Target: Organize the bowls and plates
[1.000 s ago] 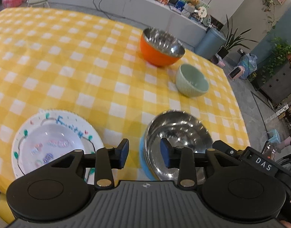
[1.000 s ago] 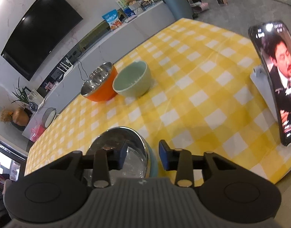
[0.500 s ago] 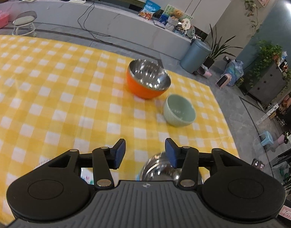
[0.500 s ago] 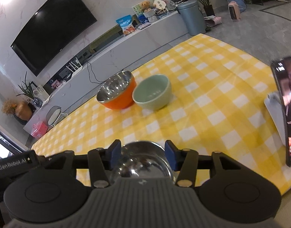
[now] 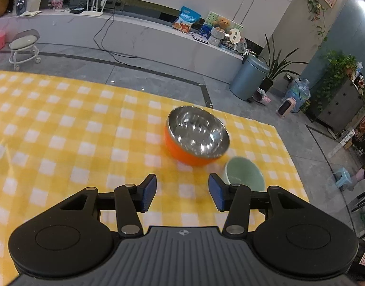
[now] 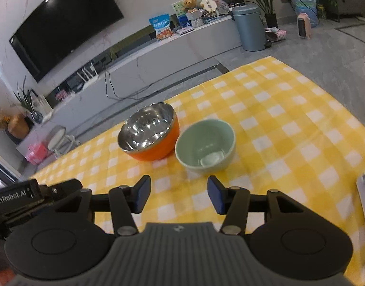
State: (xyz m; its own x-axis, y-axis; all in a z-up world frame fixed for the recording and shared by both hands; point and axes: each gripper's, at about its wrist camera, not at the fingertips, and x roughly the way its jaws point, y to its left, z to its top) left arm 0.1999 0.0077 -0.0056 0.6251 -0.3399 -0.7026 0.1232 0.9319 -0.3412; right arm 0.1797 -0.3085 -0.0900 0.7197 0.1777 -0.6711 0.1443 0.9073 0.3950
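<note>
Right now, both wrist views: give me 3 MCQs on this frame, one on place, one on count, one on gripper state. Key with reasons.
1. Seen from the right wrist, where does the green bowl sit relative to the orange bowl?
A. right of it
B. stacked inside it
C. left of it

2. How many bowls show on the yellow checked tablecloth?
A. one
B. two
C. four

3. What state is the right gripper in?
A. shut on the green bowl
B. shut on nothing
C. open, nothing between the fingers

Key: 1 A, the two sit side by side, green on the right. 2 B, only the orange and green bowls show. 3 C, only cloth shows in the gap; the jaws have just been opening.
</note>
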